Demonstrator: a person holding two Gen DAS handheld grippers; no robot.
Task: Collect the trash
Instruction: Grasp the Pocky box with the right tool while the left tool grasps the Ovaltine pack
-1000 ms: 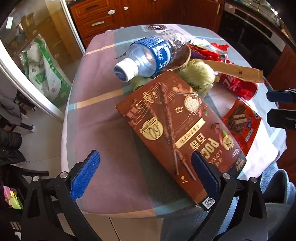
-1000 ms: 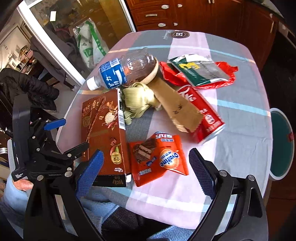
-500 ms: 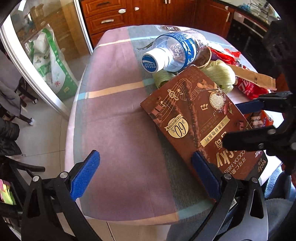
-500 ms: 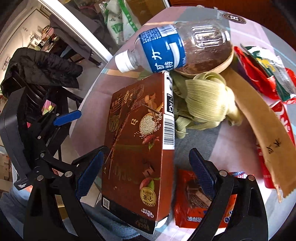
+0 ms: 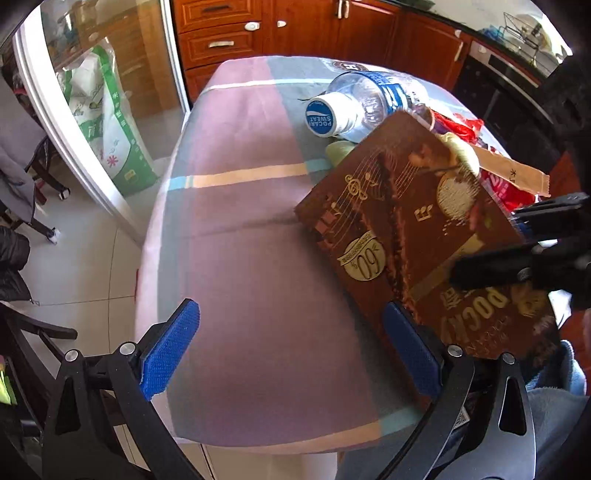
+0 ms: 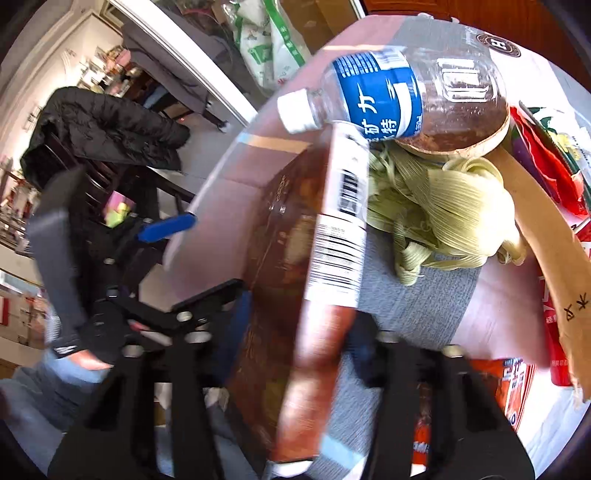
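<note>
A flat brown Pocky box is tilted up off the table at its near right edge. My right gripper is shut on the box, one finger on each face; it also shows in the left wrist view. My left gripper is open and empty, low over the tablecloth, its right fingertip just under the box's near edge. A clear bottle with a blue label lies behind the box, also in the right wrist view.
Green corn husks, a brown paper strip, red wrappers and an orange snack packet lie on the checked tablecloth. Glass door and bag on the left, wooden cabinets behind, chair with jacket.
My right gripper moved in over the Pocky box, closed on it and tipped it up on edge. My left gripper shifted left along the table and stayed open.
</note>
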